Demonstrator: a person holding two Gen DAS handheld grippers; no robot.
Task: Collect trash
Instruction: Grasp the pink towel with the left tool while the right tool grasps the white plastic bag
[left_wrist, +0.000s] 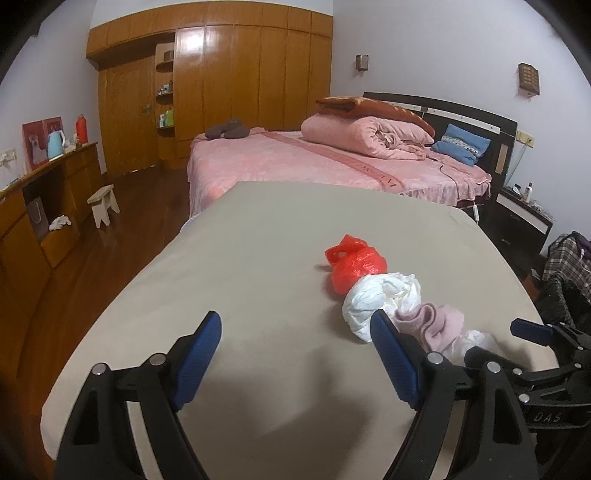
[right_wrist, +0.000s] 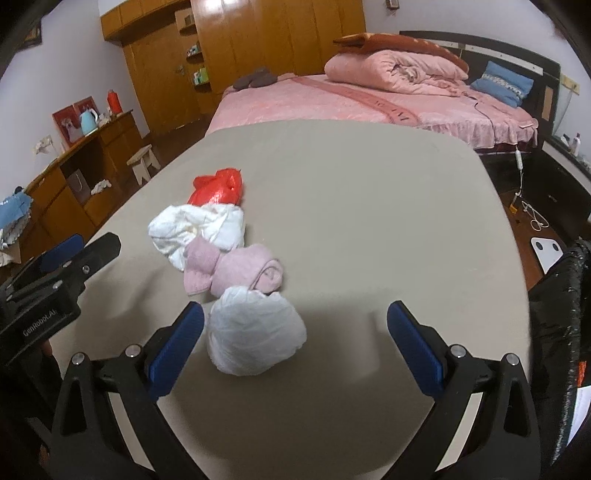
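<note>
A row of trash lies on the beige table (left_wrist: 240, 251): a red plastic bag (left_wrist: 354, 266), a crumpled white wad (left_wrist: 380, 299), a rolled pink sock (left_wrist: 436, 325) and a white bag ball (right_wrist: 255, 328). My left gripper (left_wrist: 295, 328) is open over bare tabletop, its right finger beside the crumpled wad. My right gripper (right_wrist: 295, 314) is open too, with the white ball between its fingers, close to the left pad (right_wrist: 184, 339) and far from the right one. In the right wrist view the red bag (right_wrist: 218, 188), white wad (right_wrist: 199, 229) and sock (right_wrist: 232, 269) lie beyond it.
A black plastic bag (right_wrist: 561, 314) hangs off the table's right edge. Behind the table stands a pink bed (left_wrist: 314, 158) with folded quilts. A wooden desk (left_wrist: 48, 206), a small stool (left_wrist: 103, 203) and a wardrobe (left_wrist: 240, 85) line the left and back.
</note>
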